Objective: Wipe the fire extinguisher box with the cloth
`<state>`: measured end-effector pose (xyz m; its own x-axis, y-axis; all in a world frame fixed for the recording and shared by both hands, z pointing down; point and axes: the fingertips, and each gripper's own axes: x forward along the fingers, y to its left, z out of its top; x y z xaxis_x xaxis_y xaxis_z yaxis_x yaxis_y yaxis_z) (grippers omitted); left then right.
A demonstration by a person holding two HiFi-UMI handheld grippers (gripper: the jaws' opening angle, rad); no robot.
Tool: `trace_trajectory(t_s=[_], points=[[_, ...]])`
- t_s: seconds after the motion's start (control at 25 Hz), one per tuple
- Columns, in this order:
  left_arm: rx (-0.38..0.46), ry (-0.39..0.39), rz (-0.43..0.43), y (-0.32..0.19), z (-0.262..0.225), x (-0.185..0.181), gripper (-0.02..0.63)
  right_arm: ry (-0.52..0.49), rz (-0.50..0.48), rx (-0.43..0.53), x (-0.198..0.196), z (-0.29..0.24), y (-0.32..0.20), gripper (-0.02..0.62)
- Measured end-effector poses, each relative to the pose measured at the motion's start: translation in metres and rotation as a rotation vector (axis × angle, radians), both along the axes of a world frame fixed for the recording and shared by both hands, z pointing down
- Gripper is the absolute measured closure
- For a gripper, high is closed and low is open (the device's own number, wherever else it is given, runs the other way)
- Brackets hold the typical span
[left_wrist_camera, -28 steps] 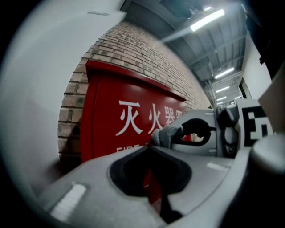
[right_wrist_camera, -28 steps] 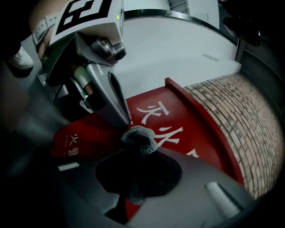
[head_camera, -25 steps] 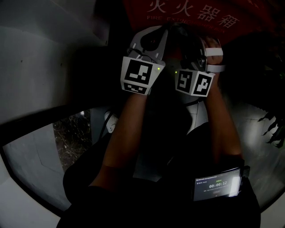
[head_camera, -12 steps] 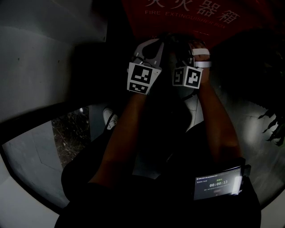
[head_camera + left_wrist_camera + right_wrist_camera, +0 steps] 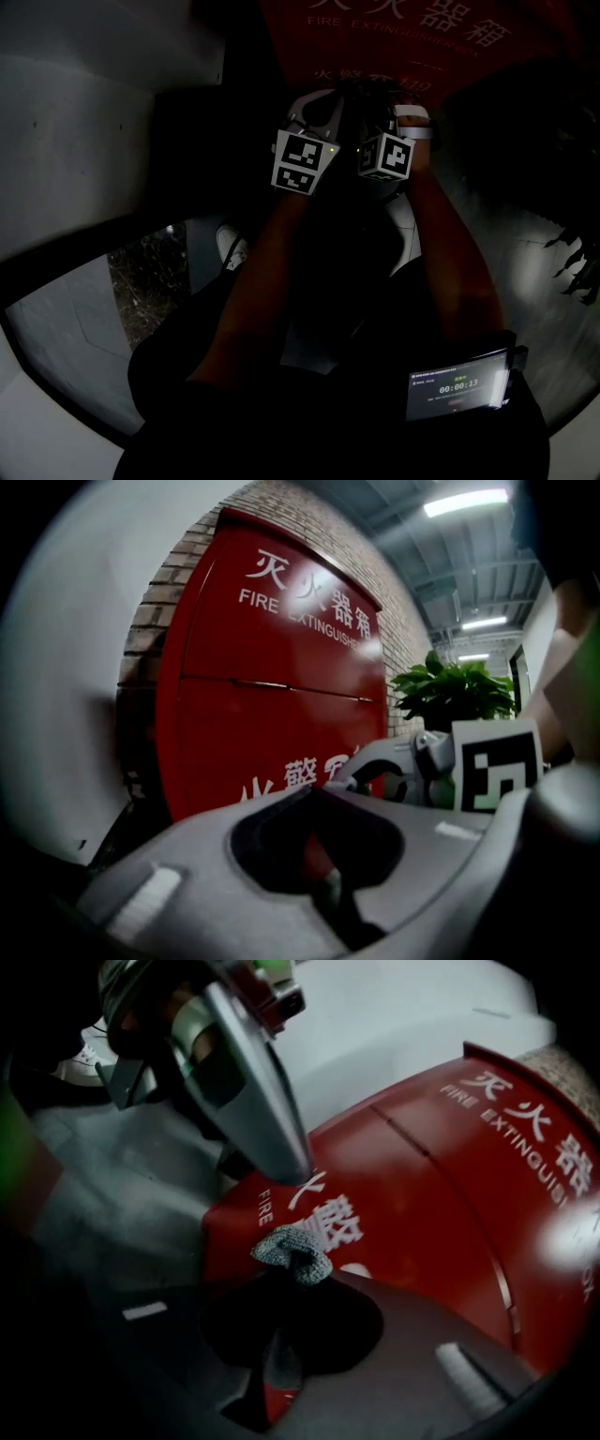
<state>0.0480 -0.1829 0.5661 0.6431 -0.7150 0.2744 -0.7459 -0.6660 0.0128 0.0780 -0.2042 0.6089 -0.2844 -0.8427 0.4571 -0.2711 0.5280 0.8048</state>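
The red fire extinguisher box (image 5: pixel 394 37) with white lettering stands straight ahead; it fills the left gripper view (image 5: pixel 272 696) and the right gripper view (image 5: pixel 441 1194). My right gripper (image 5: pixel 292 1246) is shut on a small grey cloth (image 5: pixel 291 1249), whose bunched end pokes out of the tips just short of the box's lower front. My left gripper (image 5: pixel 312 789) is shut with nothing in it and points at the box's lower lettering. In the head view both marker cubes, left (image 5: pixel 302 161) and right (image 5: pixel 386 156), sit side by side just below the box. The left gripper (image 5: pixel 292 1168) tapers to a closed point beside the cloth.
A white wall (image 5: pixel 84 122) adjoins the box on the left, with brick (image 5: pixel 281 517) above it. A potted plant (image 5: pixel 459 691) stands to the right of the box (image 5: pixel 574 272). A timer screen (image 5: pixel 457 384) and a white shoe (image 5: pixel 230 246) show below on the grey floor.
Both grippers have moved forward toward the box and drawn closer together. The cloth stays pinched in the right gripper.
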Motion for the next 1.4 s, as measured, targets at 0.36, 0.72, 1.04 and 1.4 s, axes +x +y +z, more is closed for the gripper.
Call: trace_trajectory(t_s=[0.36, 0.72, 1.04, 1.4], points=[[-0.052, -0.028, 0.0, -0.003, 0.025, -0.004, 0.604, 0.103, 0.031, -0.124, 0.007, 0.063, -0.001, 0.56], [-0.067, -0.035, -0.033, -0.005, 0.03, -0.02, 0.604, 0.108, 0.081, -0.304, 0.005, 0.118, 0.003, 0.561], [-0.066, -0.036, -0.066, -0.005, 0.026, -0.038, 0.604, 0.117, 0.111, -0.396, -0.003, 0.139, 0.007, 0.561], [0.056, 0.042, -0.11, -0.017, -0.04, -0.038, 0.604, -0.031, -0.018, -0.161, -0.049, 0.01, 0.015, 0.561]])
